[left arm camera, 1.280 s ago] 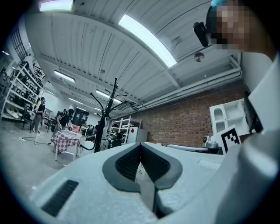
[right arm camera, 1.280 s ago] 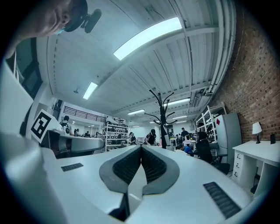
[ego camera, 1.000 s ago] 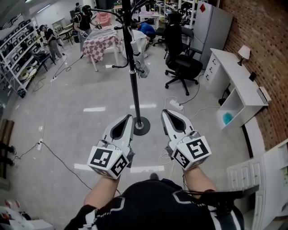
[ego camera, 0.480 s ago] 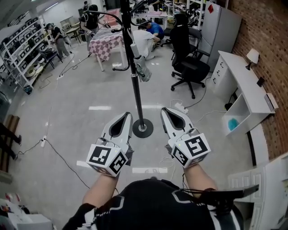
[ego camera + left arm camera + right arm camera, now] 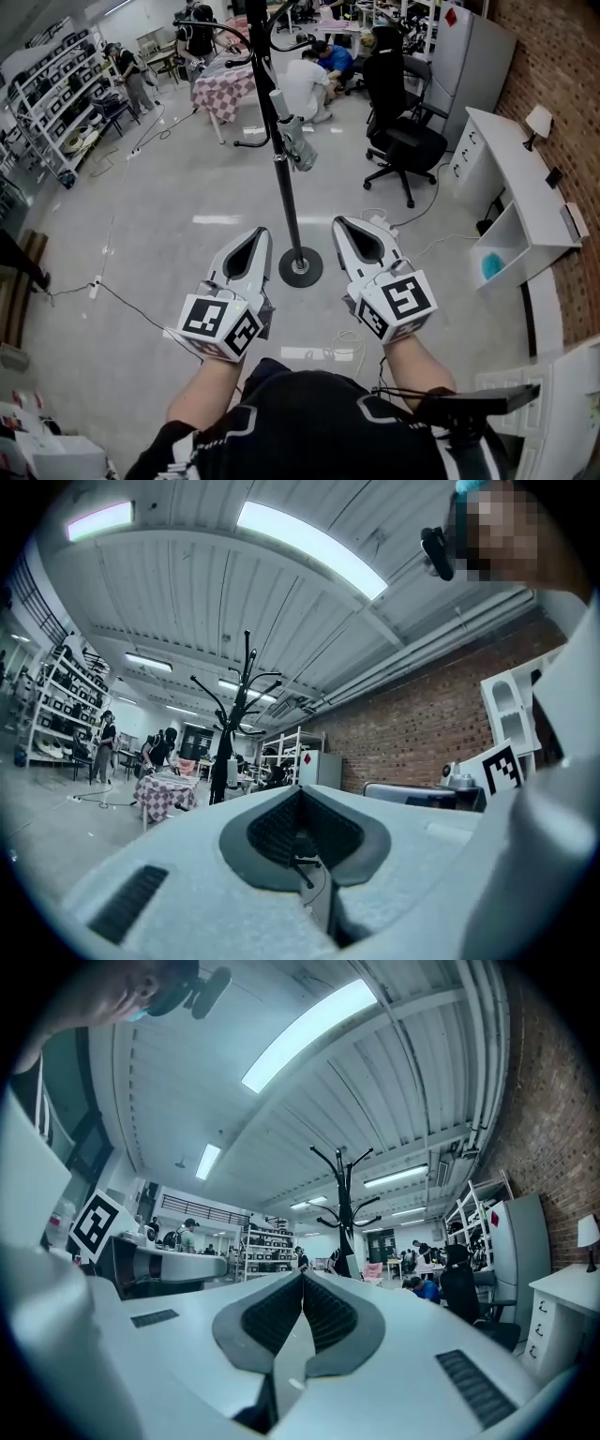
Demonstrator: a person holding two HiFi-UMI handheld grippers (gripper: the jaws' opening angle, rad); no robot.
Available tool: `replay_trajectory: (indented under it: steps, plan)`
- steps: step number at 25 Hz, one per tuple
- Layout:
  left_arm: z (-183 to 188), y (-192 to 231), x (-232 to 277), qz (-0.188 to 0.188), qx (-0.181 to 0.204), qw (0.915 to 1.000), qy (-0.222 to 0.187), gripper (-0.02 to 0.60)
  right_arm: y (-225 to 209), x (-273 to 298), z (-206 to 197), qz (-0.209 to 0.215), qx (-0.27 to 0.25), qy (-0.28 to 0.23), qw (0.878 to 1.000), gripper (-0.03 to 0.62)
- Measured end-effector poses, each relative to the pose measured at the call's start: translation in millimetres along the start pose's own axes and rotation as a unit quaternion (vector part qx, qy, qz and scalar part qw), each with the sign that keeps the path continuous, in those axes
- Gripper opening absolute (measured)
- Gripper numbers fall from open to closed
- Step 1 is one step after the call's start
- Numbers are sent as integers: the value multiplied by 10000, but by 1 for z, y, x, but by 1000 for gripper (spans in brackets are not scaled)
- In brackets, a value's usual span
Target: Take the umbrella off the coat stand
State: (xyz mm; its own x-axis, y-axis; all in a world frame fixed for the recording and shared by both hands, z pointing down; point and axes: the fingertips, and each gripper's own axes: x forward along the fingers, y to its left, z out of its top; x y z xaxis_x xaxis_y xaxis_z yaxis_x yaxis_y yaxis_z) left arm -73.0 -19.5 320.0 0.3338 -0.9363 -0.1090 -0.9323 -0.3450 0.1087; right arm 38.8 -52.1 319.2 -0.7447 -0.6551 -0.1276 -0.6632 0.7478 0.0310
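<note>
The floor (image 5: 141, 234) of a big workshop fills the head view. On it stands one black coat stand (image 5: 284, 187), its round base between the tips of the two tools. To the right are one black office chair (image 5: 398, 127) and one white counter (image 5: 511, 178) by the brick wall.

One folded grey umbrella (image 5: 293, 142) hangs on a low hook of the stand, just beside the pole and well above the base.

Compared with a second ago, the stand and its base sit a little nearer and lower in the head view, so I judge the person is walking toward it. The umbrella is not yet touched; the task is only at the approach.

There are two tools. The left hand-held gripper (image 5: 257, 234) has its jaws pressed together with nothing between them. The right hand-held gripper (image 5: 345, 225) is the same, closed and empty.
</note>
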Motion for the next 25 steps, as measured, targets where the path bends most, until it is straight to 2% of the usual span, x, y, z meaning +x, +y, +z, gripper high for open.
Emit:
replay_trajectory:
  steps: [4,10,15,25]
  plan:
    - [-1,-1,11,-67,92,9999,65,8,-7,9,-2,36,19,-39,10000,8]
    - [-1,17,36,-172,-38,9998,17,8,-19,33,-5,-12,-11,24,10000,8]
    - [-1,44,57,-205,-217,9996,-17,8,-26,61,-7,-8,-16,74,10000,8]
    - [6,98,109,-284,-204,9993,-91,8,-54,130,-13,-133,30,97,9999,8]
